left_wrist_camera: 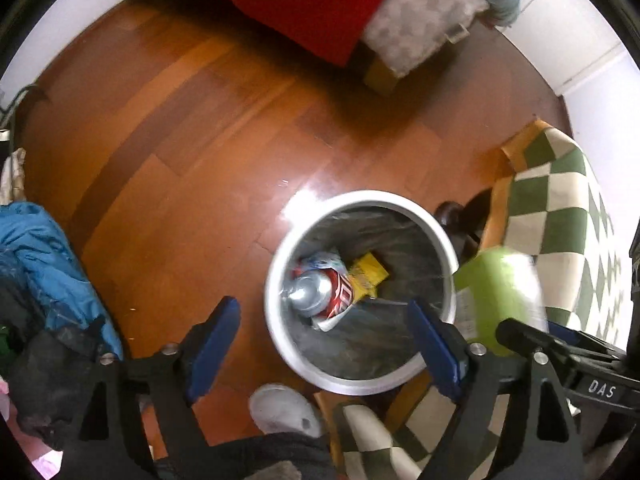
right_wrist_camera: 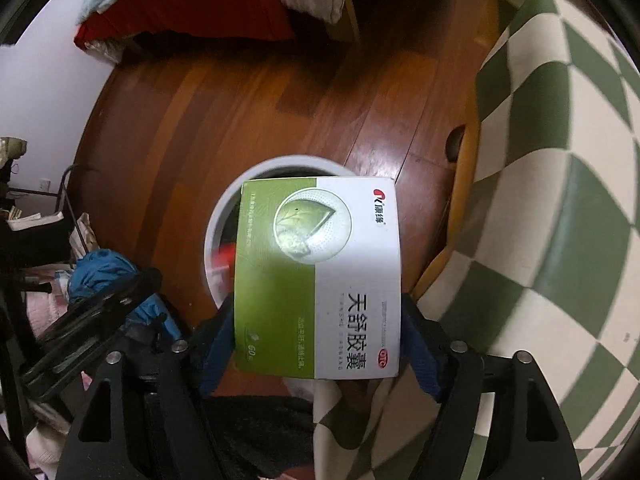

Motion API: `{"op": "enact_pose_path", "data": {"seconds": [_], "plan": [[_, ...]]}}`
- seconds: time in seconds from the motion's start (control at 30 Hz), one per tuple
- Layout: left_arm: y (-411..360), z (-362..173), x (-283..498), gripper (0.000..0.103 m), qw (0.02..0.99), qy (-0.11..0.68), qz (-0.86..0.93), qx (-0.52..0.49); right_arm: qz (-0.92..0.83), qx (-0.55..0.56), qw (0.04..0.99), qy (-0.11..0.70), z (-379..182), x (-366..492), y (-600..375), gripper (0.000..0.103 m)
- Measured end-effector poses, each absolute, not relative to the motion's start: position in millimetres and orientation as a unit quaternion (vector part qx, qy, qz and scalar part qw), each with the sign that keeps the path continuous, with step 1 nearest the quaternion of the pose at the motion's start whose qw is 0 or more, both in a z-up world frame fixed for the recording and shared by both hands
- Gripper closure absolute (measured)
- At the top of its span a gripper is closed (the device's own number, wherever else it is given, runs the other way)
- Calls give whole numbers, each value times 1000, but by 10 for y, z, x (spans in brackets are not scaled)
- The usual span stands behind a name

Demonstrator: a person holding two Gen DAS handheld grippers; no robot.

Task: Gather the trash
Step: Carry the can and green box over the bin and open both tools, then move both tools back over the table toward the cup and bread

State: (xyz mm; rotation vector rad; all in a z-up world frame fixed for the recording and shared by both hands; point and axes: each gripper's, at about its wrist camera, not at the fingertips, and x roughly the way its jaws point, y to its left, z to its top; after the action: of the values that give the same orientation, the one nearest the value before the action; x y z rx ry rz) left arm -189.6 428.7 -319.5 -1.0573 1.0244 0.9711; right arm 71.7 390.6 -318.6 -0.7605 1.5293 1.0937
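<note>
Holding wide over the bin (left_wrist_camera: pixel 360 196), the left gripper (left_wrist_camera: pixel 320 306) carried nothing; its jaws stood well apart with only the bin's mouth showing between them. The right gripper (right_wrist_camera: pixel 318 304) had the medicine box (right_wrist_camera: pixel 320 280) between its jaws, which were spread to the box's full width. Whether the pads were pressing its edges or merely flanking them could not be told. The box hung above the bin's rim on the side nearest the checked cover (right_wrist_camera: pixel 540 200), partly over the opening.

The box looked like thin printed card: light, probably nearly empty, stiff along its edges but easy to dent across the broad faces. Its glossy print would likely be somewhat slick, so the narrow side edges, where the jaws already stood, seemed the best place to hold it. It looked unlikely to break in a fall.

Inside the bin, on a dark liner, lay a crushed drink can (left_wrist_camera: pixel 320 292) and a yellow wrapper (left_wrist_camera: pixel 368 272), with plenty of room left above them.

The bin stood on a polished wooden floor (left_wrist_camera: pixel 180 140) that caught a bright glare just beyond it. Farther beyond the bin hung a red blanket (left_wrist_camera: pixel 300 0), a blue jacket (left_wrist_camera: pixel 36 256) lay heaped well off to the opposite side from the checked cover, and a pale shoe (left_wrist_camera: pixel 284 408) showed just on the near side.
</note>
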Motion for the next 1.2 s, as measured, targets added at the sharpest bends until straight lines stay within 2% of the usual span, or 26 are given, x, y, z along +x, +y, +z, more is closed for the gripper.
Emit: {"op": "enact_pose_path", "data": {"seconds": [0.03, 0.07, 0.1, 0.3, 0.57, 0.87, 1.2], "plan": [[4282, -3173, -1930, 13, 634, 448, 430, -461, 458, -325, 524, 640, -3233, 682, 3920, 4], [4267, -3146, -1972, 8, 632, 449, 437, -455, 459, -328, 523, 639, -3268, 675, 3947, 0], [4237, -3112, -1998, 2, 632, 450, 450, -443, 460, -330, 522, 638, -3292, 656, 3958, 0], [3950, -2850, -2106, 2, 637, 452, 499, -376, 462, -359, 535, 609, -3230, 498, 3917, 0], [3547, -2585, -2127, 2, 645, 451, 502, -360, 461, -385, 560, 571, -2892, 357, 3474, 0], [3283, -2234, -2064, 2, 664, 440, 501, -340, 474, -364, 574, 559, -2505, 392, 3002, 0], [2906, -1616, -2038, 2, 699, 407, 503, -306, 506, -326, 597, 530, -1816, 412, 2597, 0]]}}
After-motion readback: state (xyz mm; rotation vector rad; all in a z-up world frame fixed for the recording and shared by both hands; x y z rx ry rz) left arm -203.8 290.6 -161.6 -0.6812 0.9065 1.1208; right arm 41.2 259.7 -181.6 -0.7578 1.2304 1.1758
